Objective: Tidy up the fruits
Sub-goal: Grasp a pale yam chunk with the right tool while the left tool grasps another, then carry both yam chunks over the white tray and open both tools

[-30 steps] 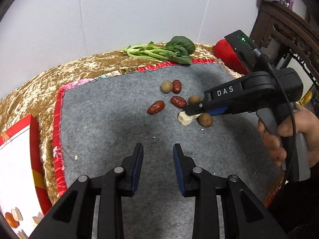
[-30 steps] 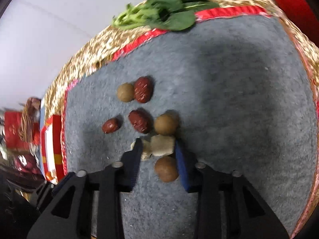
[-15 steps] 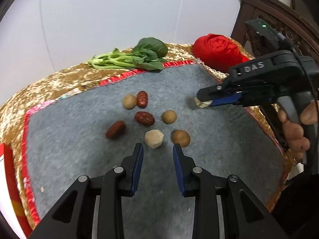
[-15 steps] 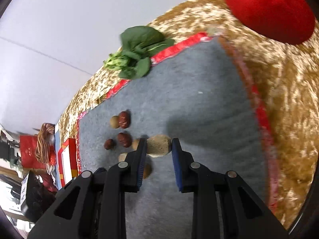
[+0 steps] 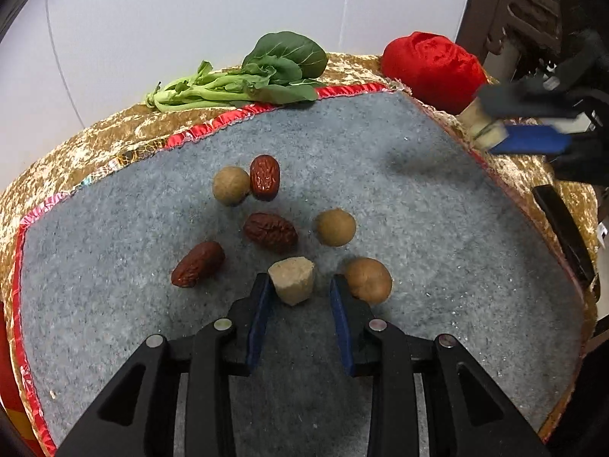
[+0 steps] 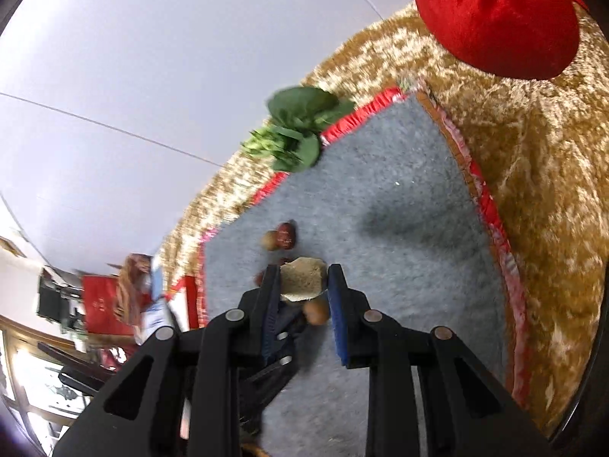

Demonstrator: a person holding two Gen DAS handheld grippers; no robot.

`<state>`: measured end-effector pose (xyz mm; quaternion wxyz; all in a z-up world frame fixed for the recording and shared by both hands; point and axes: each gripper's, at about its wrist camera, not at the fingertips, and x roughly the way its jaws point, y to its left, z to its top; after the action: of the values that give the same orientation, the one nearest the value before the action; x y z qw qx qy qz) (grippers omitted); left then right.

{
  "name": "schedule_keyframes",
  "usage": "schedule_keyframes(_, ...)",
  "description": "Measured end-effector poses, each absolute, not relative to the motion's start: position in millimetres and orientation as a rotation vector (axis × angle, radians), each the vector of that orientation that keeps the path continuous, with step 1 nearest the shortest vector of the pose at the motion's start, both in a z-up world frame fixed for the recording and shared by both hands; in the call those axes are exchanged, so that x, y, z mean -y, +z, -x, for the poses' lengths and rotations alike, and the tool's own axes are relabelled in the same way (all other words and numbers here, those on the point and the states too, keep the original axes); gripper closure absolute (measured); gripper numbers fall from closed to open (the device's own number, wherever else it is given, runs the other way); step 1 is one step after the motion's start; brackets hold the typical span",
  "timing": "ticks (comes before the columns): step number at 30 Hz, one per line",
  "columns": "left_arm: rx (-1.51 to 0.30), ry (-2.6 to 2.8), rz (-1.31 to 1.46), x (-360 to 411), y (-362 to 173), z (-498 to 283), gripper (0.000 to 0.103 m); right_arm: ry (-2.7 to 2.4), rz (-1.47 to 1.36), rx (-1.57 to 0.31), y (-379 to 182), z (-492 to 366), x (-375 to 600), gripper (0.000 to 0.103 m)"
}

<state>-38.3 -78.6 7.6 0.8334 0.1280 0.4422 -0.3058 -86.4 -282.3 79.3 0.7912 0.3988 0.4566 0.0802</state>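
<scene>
On the grey felt mat (image 5: 437, 228) lie three red dates (image 5: 270, 231), three round brown longans (image 5: 335, 227) and a pale beige chunk (image 5: 292, 280). My left gripper (image 5: 298, 289) stands open low over the mat, its blue pads on either side of that chunk without pressing it; one longan (image 5: 368, 280) sits just right of the right finger. My right gripper (image 6: 300, 285) is shut on a second beige chunk (image 6: 302, 280), held in the air above the mat's right edge, also seen at the right of the left wrist view as the beige chunk (image 5: 481, 123).
Leafy greens (image 5: 243, 80) lie on the gold cloth (image 5: 95, 144) behind the mat. A red velvet cushion (image 5: 432, 66) sits at the back right, dark carved wooden furniture (image 5: 514, 7) behind it. A red box (image 6: 182, 301) stands left of the mat.
My right gripper has lifted the beige chunk it holds and carried it right, past the mat's edge. My left gripper has moved forward so its fingers now flank the other chunk.
</scene>
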Motion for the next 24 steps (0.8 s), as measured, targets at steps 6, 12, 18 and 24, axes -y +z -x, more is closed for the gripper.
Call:
schedule_keyframes(6, -0.882, -0.596, -0.305, 81.2, 12.9, 48.6, 0.081, 0.169, -0.909, -0.915, 91.8, 113.6, 295.9, 0.076)
schedule_keyframes(12, -0.841, -0.559, -0.297, 62.4, 32.2, 61.1, 0.082, 0.155, -0.888, -0.905, 98.8, 124.8, 296.7, 0.076)
schedule_keyframes(18, -0.769, -0.518, -0.251, 30.2, 67.8, 77.6, 0.082, 0.176, -0.847, -0.894, 111.5, 127.4, 276.4, 0.076)
schedule_keyframes(24, -0.709, -0.446, -0.198, -19.2, 99.6, 92.6, 0.081, 0.238, -0.8, -0.898, 117.8, 114.0, 234.8, 0.076)
